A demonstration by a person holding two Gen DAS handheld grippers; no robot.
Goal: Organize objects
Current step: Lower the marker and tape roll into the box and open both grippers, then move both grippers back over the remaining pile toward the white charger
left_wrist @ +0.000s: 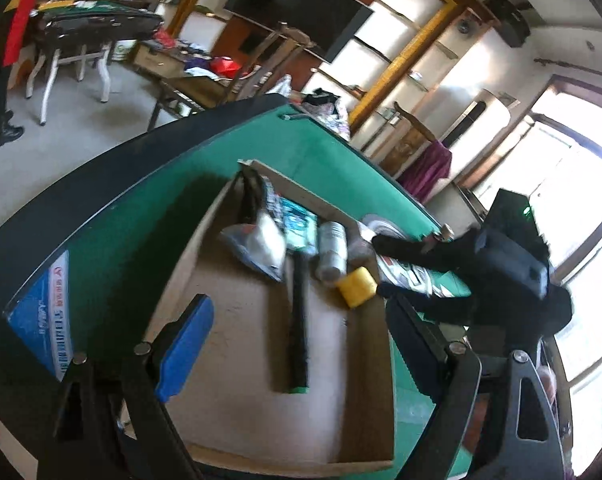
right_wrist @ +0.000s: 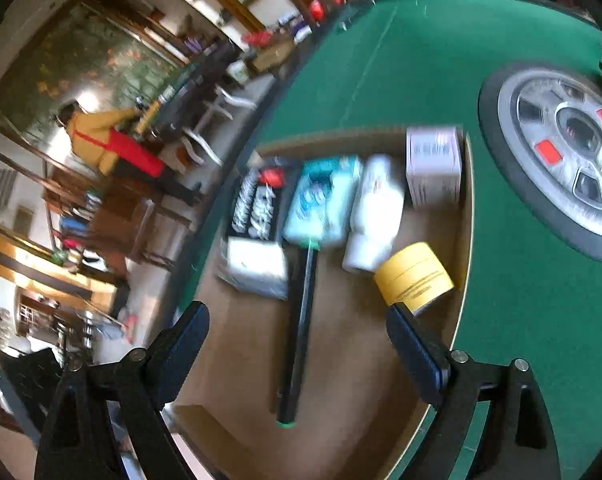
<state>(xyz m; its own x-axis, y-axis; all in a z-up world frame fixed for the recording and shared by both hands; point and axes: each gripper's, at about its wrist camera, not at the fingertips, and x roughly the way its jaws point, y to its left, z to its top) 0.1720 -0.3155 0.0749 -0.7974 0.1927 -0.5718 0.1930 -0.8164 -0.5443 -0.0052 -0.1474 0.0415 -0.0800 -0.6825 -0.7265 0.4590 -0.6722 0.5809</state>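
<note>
A shallow cardboard box (left_wrist: 237, 364) (right_wrist: 361, 360) lies on the green table (left_wrist: 141, 208) (right_wrist: 441, 60). In it lie a long black rod (left_wrist: 299, 320) (right_wrist: 301, 332), a yellow jar (left_wrist: 356, 288) (right_wrist: 415, 278), a white bottle (left_wrist: 332, 252) (right_wrist: 375, 212), a teal pack (left_wrist: 299, 224) (right_wrist: 321, 200), a white bag (left_wrist: 261, 246) (right_wrist: 255, 266), a black pack (right_wrist: 257, 204) and a pale box (right_wrist: 435, 168). My left gripper (left_wrist: 297, 352) is open and empty above the box. My right gripper (right_wrist: 297, 352) is open and empty above it; it also shows in the left wrist view (left_wrist: 381, 264), past the yellow jar.
A round dial panel (right_wrist: 561, 152) (left_wrist: 381, 226) sits in the table beside the box. The table has a dark raised rim (left_wrist: 81, 184). A person in yellow and red (right_wrist: 109, 140) stands by another table across the room.
</note>
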